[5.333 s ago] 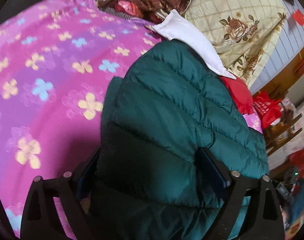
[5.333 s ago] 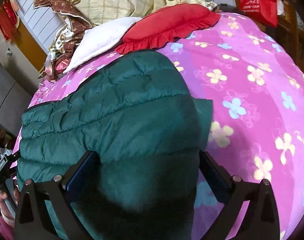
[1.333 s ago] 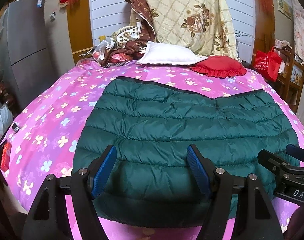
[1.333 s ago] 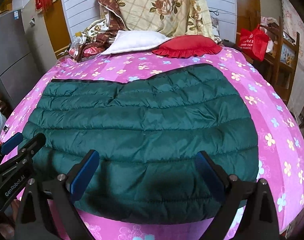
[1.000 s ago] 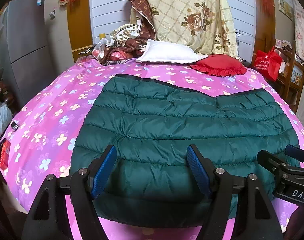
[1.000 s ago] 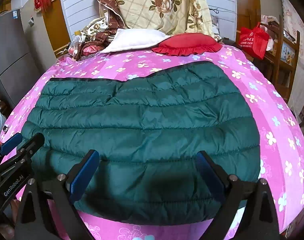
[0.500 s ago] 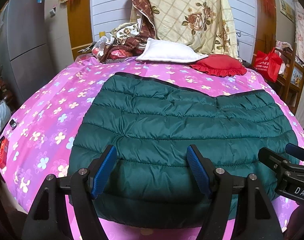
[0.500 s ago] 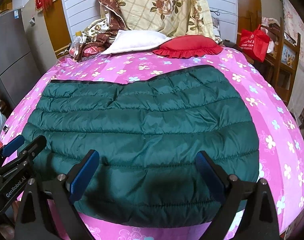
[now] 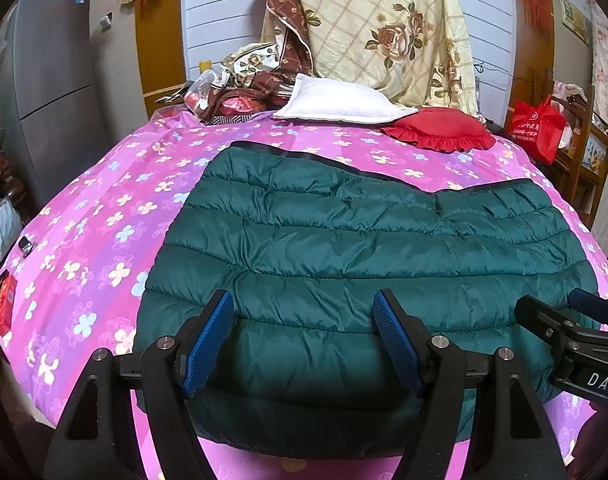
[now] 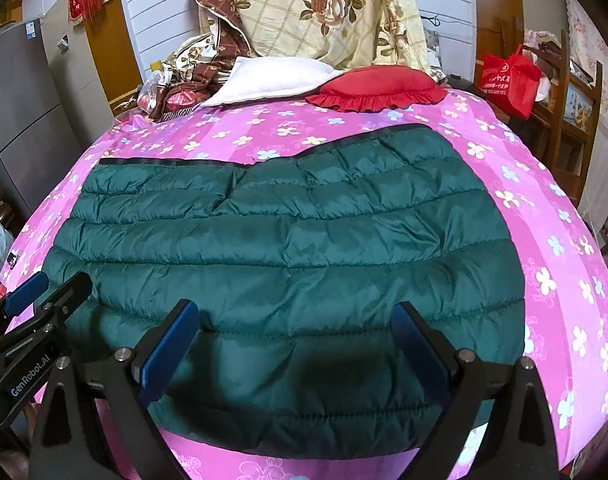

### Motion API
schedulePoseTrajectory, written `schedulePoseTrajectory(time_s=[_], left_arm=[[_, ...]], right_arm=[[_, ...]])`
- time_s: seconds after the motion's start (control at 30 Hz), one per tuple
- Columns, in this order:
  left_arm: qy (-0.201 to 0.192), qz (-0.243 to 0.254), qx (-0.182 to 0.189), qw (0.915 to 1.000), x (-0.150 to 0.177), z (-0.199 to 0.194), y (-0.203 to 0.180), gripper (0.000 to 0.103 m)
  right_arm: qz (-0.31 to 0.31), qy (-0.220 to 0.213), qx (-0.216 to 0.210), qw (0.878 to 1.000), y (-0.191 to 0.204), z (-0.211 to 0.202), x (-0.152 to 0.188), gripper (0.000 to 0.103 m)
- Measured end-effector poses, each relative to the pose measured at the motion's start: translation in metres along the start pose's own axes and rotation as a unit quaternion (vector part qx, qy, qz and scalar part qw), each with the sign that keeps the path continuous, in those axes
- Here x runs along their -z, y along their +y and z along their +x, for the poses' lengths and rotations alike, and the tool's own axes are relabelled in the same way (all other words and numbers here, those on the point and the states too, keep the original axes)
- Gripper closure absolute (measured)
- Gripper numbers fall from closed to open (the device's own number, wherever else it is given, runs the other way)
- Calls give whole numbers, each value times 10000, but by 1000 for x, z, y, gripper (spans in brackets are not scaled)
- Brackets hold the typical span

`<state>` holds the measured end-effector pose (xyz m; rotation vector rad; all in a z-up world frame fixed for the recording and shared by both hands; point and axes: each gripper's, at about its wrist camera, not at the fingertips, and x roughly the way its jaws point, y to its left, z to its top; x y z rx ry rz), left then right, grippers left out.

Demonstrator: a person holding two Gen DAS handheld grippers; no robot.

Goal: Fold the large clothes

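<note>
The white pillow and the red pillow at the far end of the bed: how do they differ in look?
The white pillow is plain with smooth edges, while the red pillow has a ruffled frill around it. The white pillow lies to the left, beside the brown patterned bedding; the red pillow lies to the right. Both rest on the pink floral sheet, beyond the green jacket.
</note>
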<state>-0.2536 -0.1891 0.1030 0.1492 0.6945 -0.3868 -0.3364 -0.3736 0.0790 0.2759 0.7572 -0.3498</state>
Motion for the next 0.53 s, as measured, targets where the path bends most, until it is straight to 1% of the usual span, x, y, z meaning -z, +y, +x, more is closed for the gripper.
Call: schedulePoseTrajectory(time_s=[0.33,0.53], left_arm=[[43,-31,15,10000,1,4,1,48],[107,-110,156,9998,-1,6,7,48]], right_arm=[[-11,21,-15,10000,1,5,-1,4],[-9,43,-53,10000,1,8,-1,4]])
